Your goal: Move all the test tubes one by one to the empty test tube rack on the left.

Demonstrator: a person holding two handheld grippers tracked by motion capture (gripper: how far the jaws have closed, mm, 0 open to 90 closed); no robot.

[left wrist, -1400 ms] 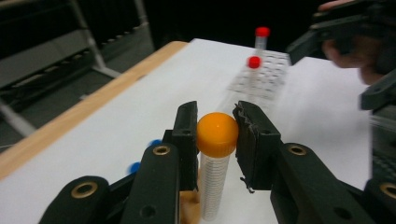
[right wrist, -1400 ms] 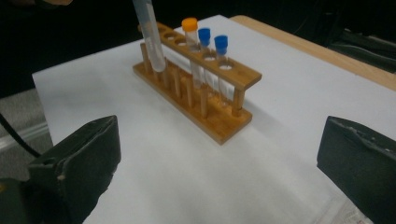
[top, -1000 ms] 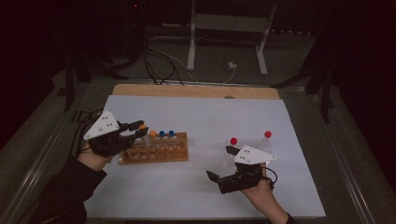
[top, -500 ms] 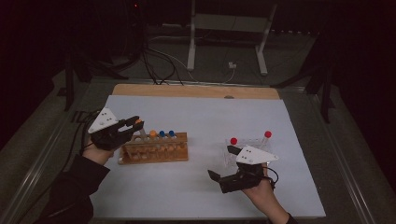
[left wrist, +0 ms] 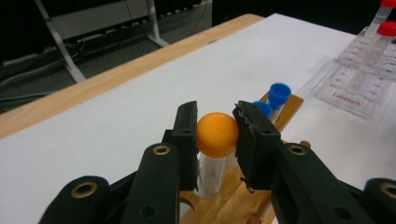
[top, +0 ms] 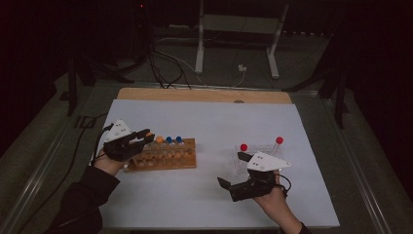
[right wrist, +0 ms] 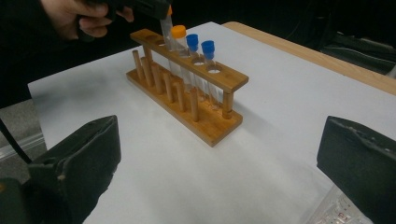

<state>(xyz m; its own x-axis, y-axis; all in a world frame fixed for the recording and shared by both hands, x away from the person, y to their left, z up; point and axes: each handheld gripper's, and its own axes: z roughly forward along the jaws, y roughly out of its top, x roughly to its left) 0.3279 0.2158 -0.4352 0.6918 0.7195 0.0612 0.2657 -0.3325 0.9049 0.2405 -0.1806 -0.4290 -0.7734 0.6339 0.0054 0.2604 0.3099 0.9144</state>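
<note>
Left gripper (left wrist: 217, 140): jaws are closing tight on the orange cap of an orange-capped tube (left wrist: 215, 154), one pad on each side of the cap. The tube is standing upright, its lower end sitting in a hole at one end of the wooden rack (top: 163, 155).

Wooden rack: lying on the white table cover (top: 204, 122), left of centre in the high view. It is holding a second orange-capped tube (right wrist: 179, 39) and two blue-capped tubes (right wrist: 200, 51) in a row beside the gripped one. A line of bare wooden pegs (right wrist: 161, 81) is running along its near side in the right gripper view.

Right gripper (top: 233, 169): jaws are standing wide apart with nothing between them, hovering over bare cover, well apart from the wooden rack.

Clear plastic rack (left wrist: 359, 74): sitting just beside the right gripper, on its far side in the high view. It is carrying two red-capped tubes (top: 260, 144) and is labelled in red lettering.
</note>
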